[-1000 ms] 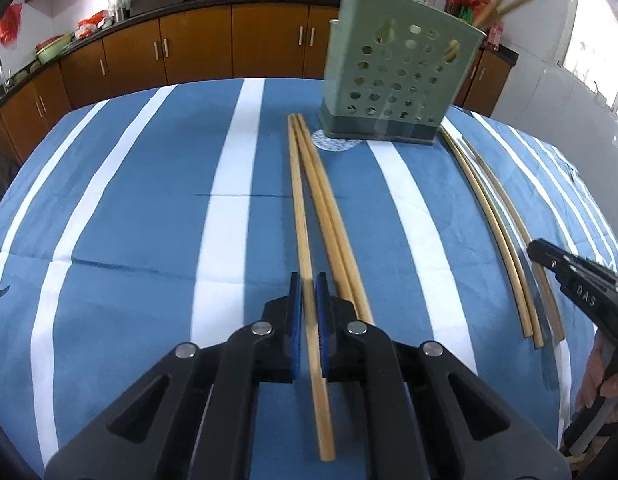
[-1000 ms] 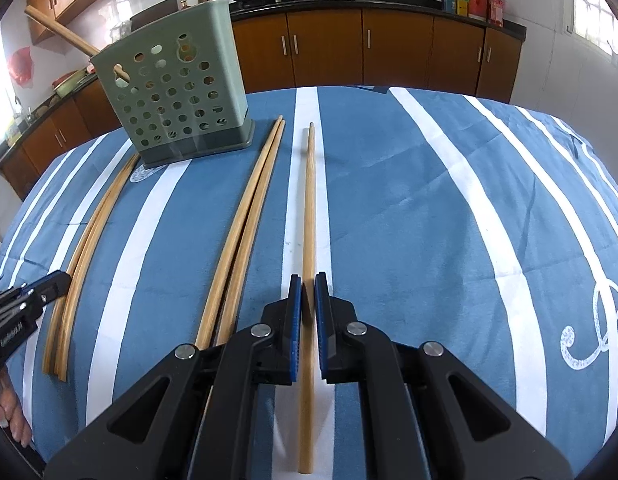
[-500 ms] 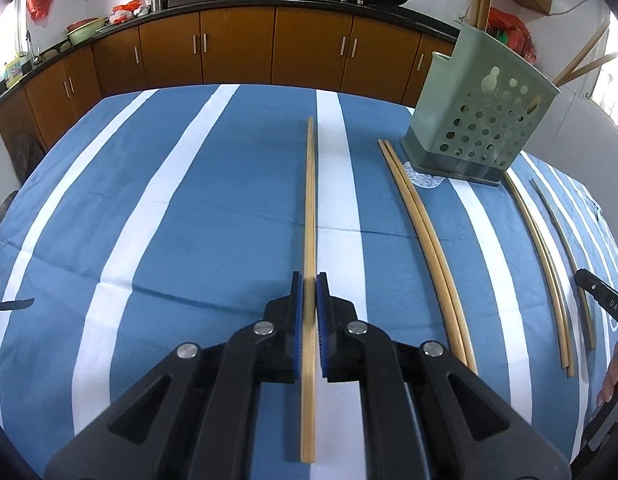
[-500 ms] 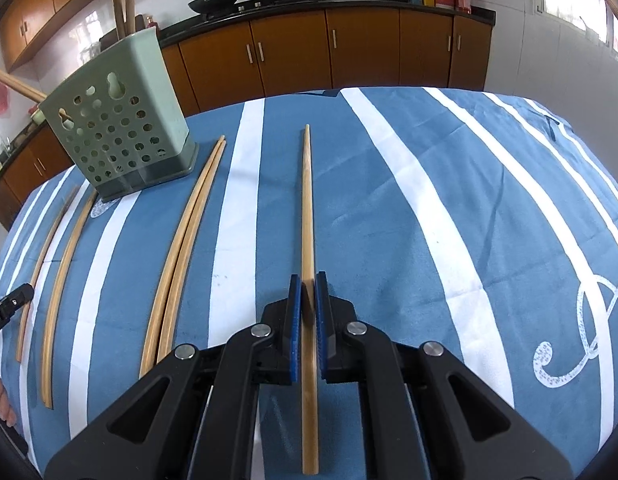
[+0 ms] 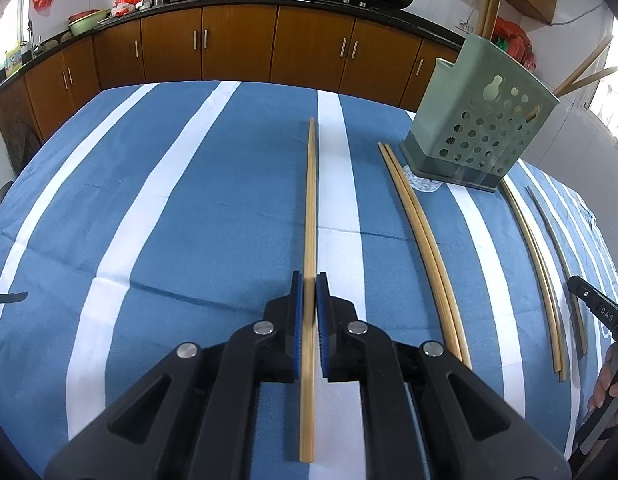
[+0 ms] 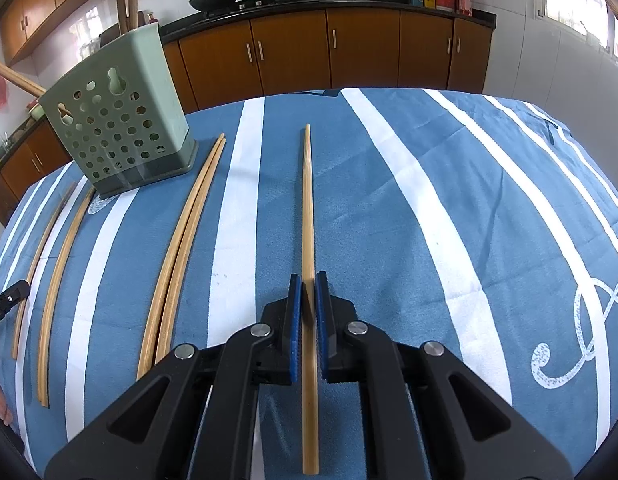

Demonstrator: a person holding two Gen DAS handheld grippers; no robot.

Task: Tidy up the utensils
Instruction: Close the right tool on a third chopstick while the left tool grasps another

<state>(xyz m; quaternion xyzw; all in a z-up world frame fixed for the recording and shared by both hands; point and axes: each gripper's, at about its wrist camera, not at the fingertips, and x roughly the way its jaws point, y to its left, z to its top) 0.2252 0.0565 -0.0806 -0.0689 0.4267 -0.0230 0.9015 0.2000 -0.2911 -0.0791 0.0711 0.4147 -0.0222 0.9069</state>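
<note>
The left gripper (image 5: 309, 292) pinches 1 chopstick (image 5: 310, 200) tight, pointing out over the striped tablecloth (image 5: 189, 220). The right gripper (image 6: 308, 292) pinches its own chopstick (image 6: 307, 208) too. The left view shows the green holder (image 5: 481, 132) on its right. The right view shows it on its left, plus a white swirl (image 6: 581, 336) on the cloth.

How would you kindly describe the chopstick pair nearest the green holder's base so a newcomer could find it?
Start at the pale green perforated plastic utensil holder on the blue-and-white striped tablecloth. Two light wooden chopsticks lie touching side by side, tips near its base corner. Unlike the others lying on the cloth, they sit on the holder's side facing the right hand-held gripper.
</note>
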